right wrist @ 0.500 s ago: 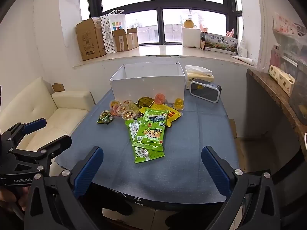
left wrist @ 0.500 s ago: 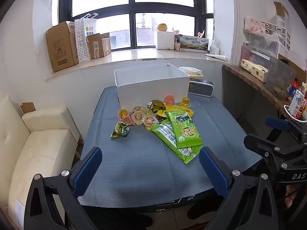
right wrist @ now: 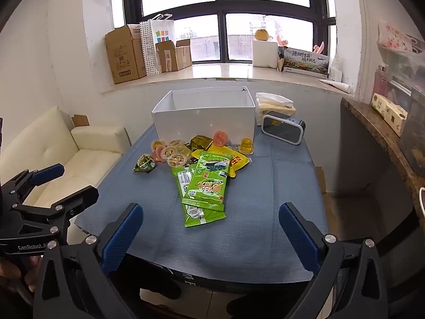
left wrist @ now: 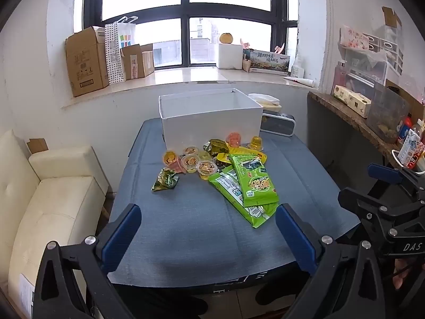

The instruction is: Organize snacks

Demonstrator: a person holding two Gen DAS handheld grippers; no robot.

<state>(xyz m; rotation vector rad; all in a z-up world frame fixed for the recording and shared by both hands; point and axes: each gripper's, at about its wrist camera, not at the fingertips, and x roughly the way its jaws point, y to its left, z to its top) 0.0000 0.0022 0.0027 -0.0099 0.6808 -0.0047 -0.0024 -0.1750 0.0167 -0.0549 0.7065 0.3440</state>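
A heap of snacks lies mid-table on the blue cloth (left wrist: 186, 234): two green packets (left wrist: 255, 183) (right wrist: 208, 183), a yellow packet (right wrist: 233, 159), several jelly cups (left wrist: 191, 160) (right wrist: 170, 154), and a small green triangular pack (left wrist: 164, 179) (right wrist: 144, 163). Behind the heap stands an open white box (left wrist: 209, 122) (right wrist: 204, 118). My left gripper (left wrist: 207, 218) hovers open over the near table edge with nothing between its blue pads. My right gripper (right wrist: 211, 215) is also open and empty, short of the green packets. Each gripper shows at the side of the other's view.
A grey speaker (left wrist: 277, 125) (right wrist: 283, 129) and a tissue pack (right wrist: 275, 102) sit right of the box. A cream sofa (left wrist: 53, 199) borders the table on the left, and a cluttered counter (left wrist: 358, 122) on the right. Cardboard boxes (left wrist: 87, 61) line the window sill.
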